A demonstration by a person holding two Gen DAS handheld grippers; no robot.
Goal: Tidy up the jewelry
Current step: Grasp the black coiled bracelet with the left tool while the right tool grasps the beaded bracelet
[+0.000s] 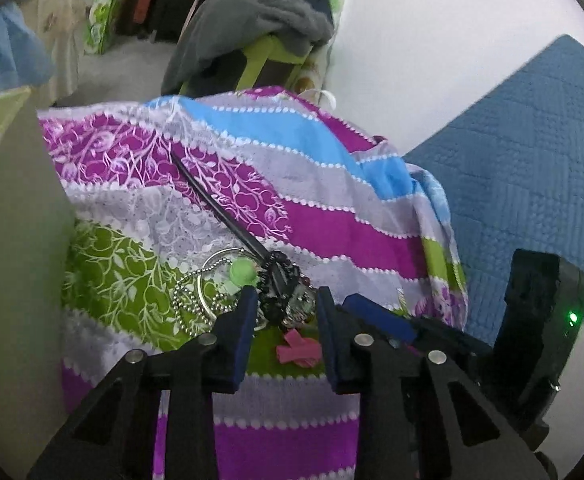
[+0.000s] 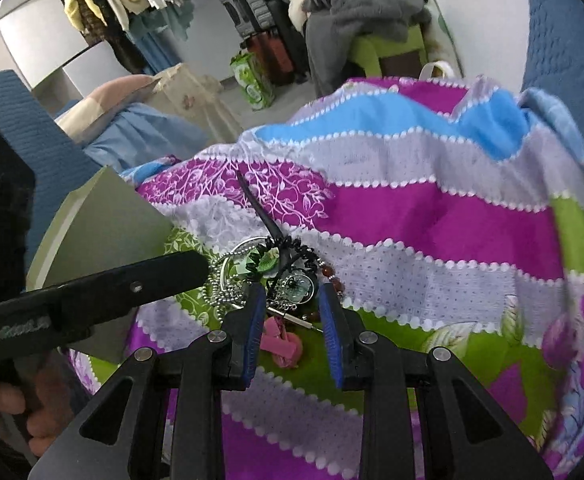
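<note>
You are working in a cluttered bedroom, over a striped bedspread (image 1: 332,216) in purple, blue, lilac and green; behind it a green chair (image 1: 260,60) is piled with grey clothes, a blue quilt (image 1: 532,168) lies off to one side, and a grey-green box (image 2: 104,220) stands at the edge of the spread.

The jewelry heap (image 1: 252,292) sits on a green stripe, dead ahead of both tools and just past their tips. It is a tangle: a ball chain (image 1: 184,300), a silver bangle (image 2: 248,246), black beads, a round pendant (image 2: 298,286). A black hair stick (image 1: 220,208) runs out of the heap, its long axis pointing diagonally away from you across the purple stripe. A pink clip (image 2: 280,340) lies on the near side, under the fingers.

Your left tool (image 1: 286,304) has its jaws part-way closed, straddling the black beads; I cannot tell whether the pads press them. Your right tool (image 2: 292,300) stands narrowly open, framing the pendant, nothing clamped. In the right view the left tool reaches in from the box side, its tip against the heap, so I judge the left nearer. The move ahead probably turns on lifting one piece clear of the tangle.
</note>
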